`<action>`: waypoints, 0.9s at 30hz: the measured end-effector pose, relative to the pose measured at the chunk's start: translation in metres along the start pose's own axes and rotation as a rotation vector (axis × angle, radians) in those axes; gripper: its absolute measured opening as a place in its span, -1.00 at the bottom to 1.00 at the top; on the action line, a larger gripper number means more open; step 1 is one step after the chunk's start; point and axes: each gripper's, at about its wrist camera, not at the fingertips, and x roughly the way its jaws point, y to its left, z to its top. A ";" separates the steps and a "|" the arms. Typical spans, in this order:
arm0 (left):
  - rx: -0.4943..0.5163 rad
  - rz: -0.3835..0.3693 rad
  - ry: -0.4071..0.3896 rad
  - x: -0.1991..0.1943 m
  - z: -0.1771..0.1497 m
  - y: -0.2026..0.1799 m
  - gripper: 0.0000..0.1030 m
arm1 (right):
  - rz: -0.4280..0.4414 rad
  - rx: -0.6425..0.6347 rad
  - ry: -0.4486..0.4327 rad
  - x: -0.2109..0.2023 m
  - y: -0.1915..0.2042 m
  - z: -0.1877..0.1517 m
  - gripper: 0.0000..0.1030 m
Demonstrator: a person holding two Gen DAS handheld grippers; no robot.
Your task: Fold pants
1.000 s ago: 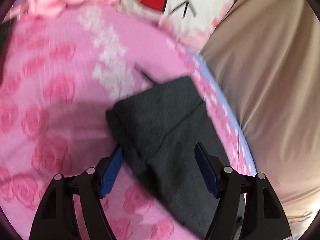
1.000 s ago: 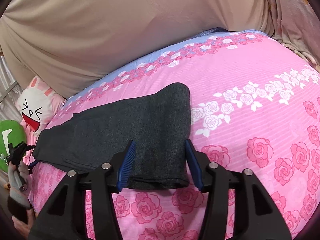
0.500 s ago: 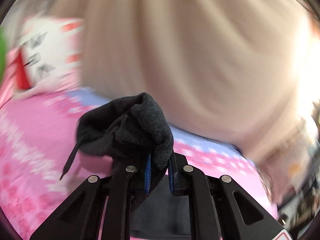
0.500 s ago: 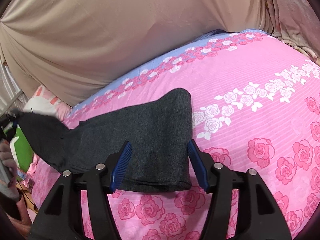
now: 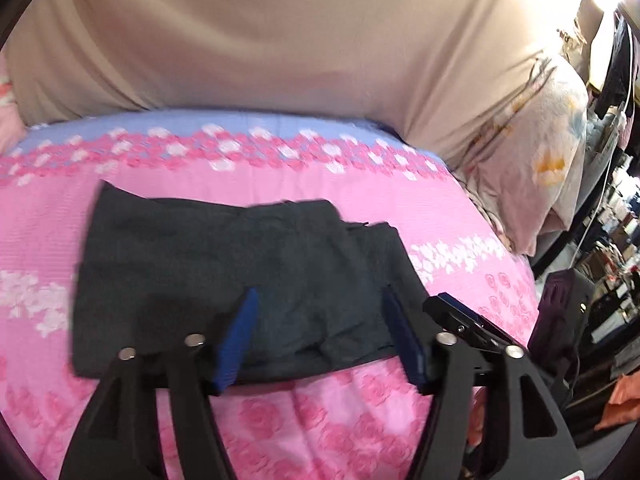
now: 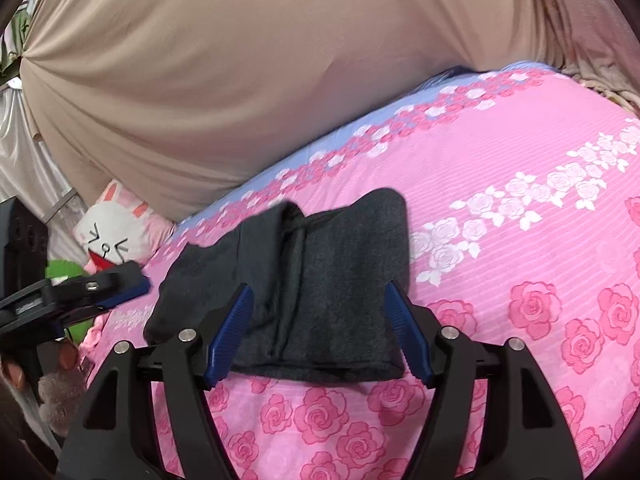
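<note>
Two grippers, both ours, both spread wide w/ nothing between the blue pads. Our left gripper (image 5: 324, 336) hovers just over the near edge of the dark grey pants (image 5: 224, 276), jaws fully apart, pads straddling the garment's right half; we can't tell if the pads touch the cloth. Our right gripper (image 6: 320, 332) sits the same way at the near edge of the pants (image 6: 316, 280), also fully apart, gripping nothing.

Pants lie folded into a short, stacked bundle on the pink rose bedspread (image 6: 520, 264), roughly mid-bed, closer to the near edge than to the far one. From the right wrist view we see a doubled layer on the left part of the bundle, w/ a rounded fold ridge running front to back through the middle; the right part lies flatter. From the left wrist view the top layer looks a bit rumpled, far edge uneven, w/ a lower layer poking out at the right.

Bedspread's far edge has a blue band w/ pink and white flowers (image 5: 224, 148). Beyond it hangs a beige curtain (image 5: 280, 40). At the bed's left end, per the right wrist view, a white bunny plush (image 6: 114, 236) leans by the curtain, green item (image 6: 64, 270) beside it. Our left gripper shows there too, at the bed's left side, apart from the pants. A pale floral pillow (image 5: 544, 160) sits at the bed's far right corner.
</note>
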 end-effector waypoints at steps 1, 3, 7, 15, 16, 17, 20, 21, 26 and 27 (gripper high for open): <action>-0.011 0.010 -0.013 -0.010 0.000 0.006 0.28 | 0.036 0.014 0.021 0.002 0.000 0.001 0.28; -0.054 0.060 -0.050 -0.034 0.003 0.032 0.30 | 0.108 0.061 0.084 0.014 0.004 0.005 0.28; -0.142 0.149 -0.080 -0.055 -0.001 0.080 0.33 | 0.093 0.048 0.176 0.047 0.019 0.009 0.44; -0.252 0.179 -0.083 -0.076 -0.023 0.137 0.33 | 0.033 -0.090 0.213 0.089 0.061 0.018 -0.69; -0.260 0.178 -0.085 -0.077 -0.023 0.140 0.33 | 0.027 -0.121 0.163 0.076 0.071 0.027 -0.70; -0.263 0.177 -0.090 -0.079 -0.023 0.141 0.33 | 0.046 -0.128 0.110 0.058 0.077 0.038 -0.70; -0.263 0.173 -0.103 -0.084 -0.023 0.146 0.33 | 0.005 -0.194 0.000 0.019 0.084 0.055 -0.70; -0.262 0.169 -0.100 -0.082 -0.024 0.147 0.33 | -0.062 -0.230 -0.017 0.013 0.078 0.054 -0.70; -0.274 0.132 -0.041 -0.053 -0.025 0.148 0.33 | -0.238 -0.093 0.177 0.052 -0.004 0.017 -0.65; -0.277 0.120 -0.022 -0.044 -0.024 0.147 0.33 | -0.203 -0.072 0.149 0.044 -0.008 0.014 -0.64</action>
